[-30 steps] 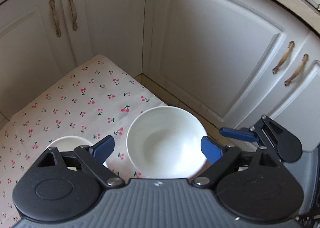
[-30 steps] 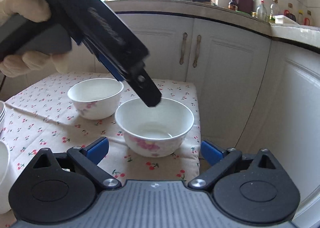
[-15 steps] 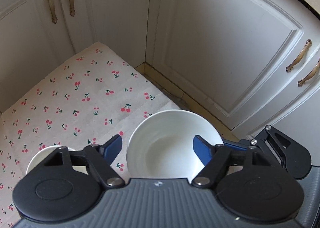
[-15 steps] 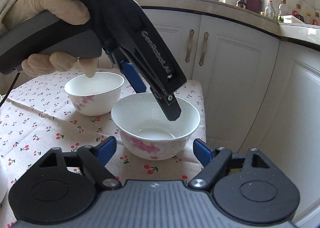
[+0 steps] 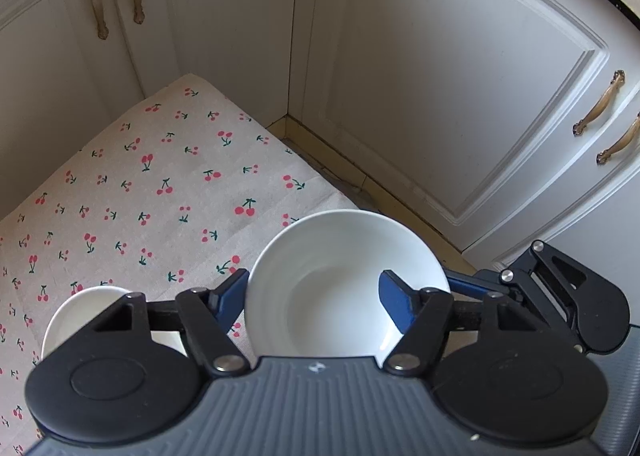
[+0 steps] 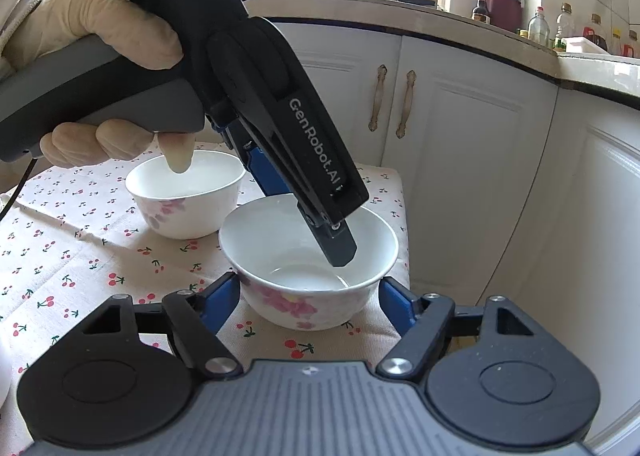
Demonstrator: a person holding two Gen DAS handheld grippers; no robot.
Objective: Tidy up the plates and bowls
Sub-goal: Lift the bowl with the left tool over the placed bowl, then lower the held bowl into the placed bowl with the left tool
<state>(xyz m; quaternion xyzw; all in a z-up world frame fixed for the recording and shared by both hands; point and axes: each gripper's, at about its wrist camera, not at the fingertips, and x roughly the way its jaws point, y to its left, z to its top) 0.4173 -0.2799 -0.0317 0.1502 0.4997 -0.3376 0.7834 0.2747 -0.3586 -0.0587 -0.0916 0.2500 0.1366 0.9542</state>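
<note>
At the front of my right gripper [image 6: 309, 282], the pads have just been closing and now flank the near bowl [image 6: 288, 304]; I cannot tell if they press yet. My left gripper [image 5: 312, 284], also just closing, straddles its wall, with the inner pad clear. It is glazed china: stiff, slick, chippable, fairly light. I judge the rim the best hold. It is white with pink flowers, at the tablecloth [image 6: 80, 256] corner beside another bowl [image 6: 184, 195].

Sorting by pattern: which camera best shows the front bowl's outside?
Right wrist: the front bowl shows its pink-flowered outer wall there. Left wrist looks down into the front bowl, showing only its plain white interior and rim.
</note>
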